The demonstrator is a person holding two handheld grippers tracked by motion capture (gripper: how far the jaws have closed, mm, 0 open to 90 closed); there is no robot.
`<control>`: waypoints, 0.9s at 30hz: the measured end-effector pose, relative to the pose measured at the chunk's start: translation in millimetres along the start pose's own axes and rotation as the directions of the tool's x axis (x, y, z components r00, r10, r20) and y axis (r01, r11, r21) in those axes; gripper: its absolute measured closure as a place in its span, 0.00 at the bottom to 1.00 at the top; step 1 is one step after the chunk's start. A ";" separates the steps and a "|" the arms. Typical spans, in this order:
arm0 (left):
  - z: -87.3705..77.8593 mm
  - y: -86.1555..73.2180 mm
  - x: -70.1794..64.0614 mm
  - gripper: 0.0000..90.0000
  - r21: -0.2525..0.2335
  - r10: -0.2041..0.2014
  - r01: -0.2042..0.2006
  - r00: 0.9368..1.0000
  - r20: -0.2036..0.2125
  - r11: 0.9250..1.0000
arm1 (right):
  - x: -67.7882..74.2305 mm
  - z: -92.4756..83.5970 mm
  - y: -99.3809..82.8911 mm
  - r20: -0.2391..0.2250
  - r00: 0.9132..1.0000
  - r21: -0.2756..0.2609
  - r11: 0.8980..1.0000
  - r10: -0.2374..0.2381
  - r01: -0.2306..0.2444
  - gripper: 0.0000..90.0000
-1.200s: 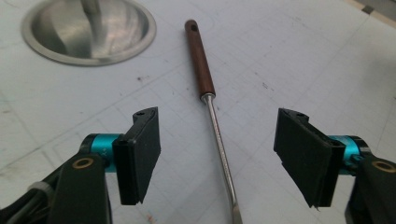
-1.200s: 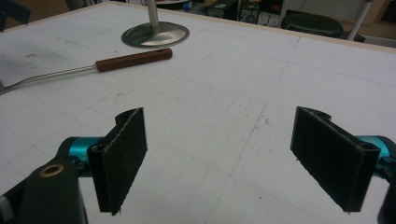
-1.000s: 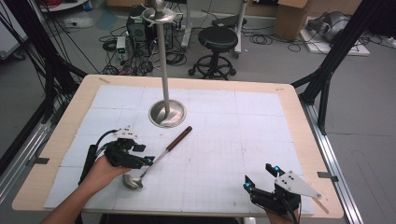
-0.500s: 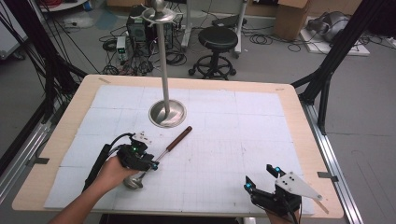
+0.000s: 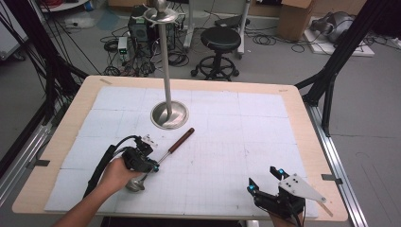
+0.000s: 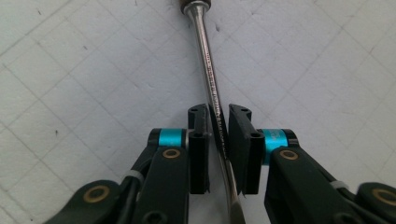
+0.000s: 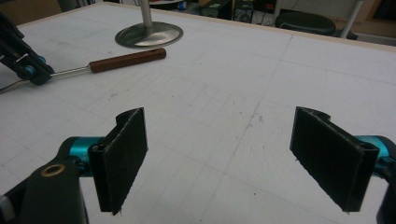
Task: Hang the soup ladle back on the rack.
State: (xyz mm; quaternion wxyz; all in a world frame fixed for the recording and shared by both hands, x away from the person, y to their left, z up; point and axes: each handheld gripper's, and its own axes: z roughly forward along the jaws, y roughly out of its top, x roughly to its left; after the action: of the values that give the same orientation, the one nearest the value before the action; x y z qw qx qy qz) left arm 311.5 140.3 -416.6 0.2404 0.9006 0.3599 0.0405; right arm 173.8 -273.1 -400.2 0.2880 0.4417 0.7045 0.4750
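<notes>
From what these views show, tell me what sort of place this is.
Most likely a lab or workshop set up for recording. Black frame struts flank the table, cables and electronics lie on the grey floor behind it, and a black stool and a cardboard box stand nearby.

From above your side you look down the table (image 5: 265,142); both gripper views sit close, low, sharing the ladle (image 6: 210,74).
</notes>
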 end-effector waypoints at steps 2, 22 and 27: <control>0.4 1.8 0.0 0.89 0.010 -0.021 0.021 1.000 -0.002 1.000 | 0.1 0.0 0.2 -0.002 1.000 -0.003 1.000 -0.004 0.004 0.20; -23.5 -2.7 6.6 0.93 -0.135 -0.048 0.053 0.998 0.035 0.989 | -0.8 -1.8 0.3 0.000 1.000 -0.009 1.000 0.006 -0.006 0.20; -36.5 -8.6 5.0 0.93 -0.217 -0.050 0.060 0.998 0.049 0.974 | 0.0 -0.8 0.6 -0.008 1.000 -0.008 1.000 0.004 -0.004 0.20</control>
State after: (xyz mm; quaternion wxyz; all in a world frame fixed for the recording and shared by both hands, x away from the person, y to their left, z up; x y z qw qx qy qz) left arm 300.8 163.7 -388.8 0.3465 0.8591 0.3727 0.0537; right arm 173.3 -273.4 -399.3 0.2862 0.4401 0.7027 0.4802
